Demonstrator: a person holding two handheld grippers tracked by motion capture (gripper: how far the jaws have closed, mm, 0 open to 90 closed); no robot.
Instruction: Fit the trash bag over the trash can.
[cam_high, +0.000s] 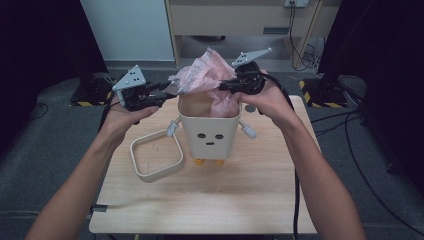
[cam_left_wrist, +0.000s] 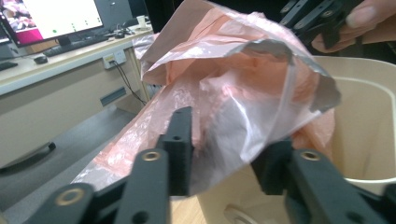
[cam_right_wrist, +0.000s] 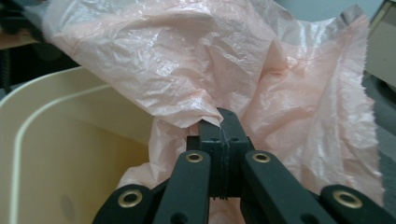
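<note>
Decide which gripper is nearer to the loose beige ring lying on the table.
Left. The left gripper is up at the bin's left rim, above and just behind the ring. The right gripper pinches the pink bag over the bin's far side, farther away.

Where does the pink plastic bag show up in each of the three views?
High view: pink plastic bag top centre, rising out of the cream bin.
Left gripper view: centre, spread beyond the black jaws.
Right gripper view: across the top and right, an edge pinched between the jaws.
Shared landmark: the cream bin's rim.
</note>
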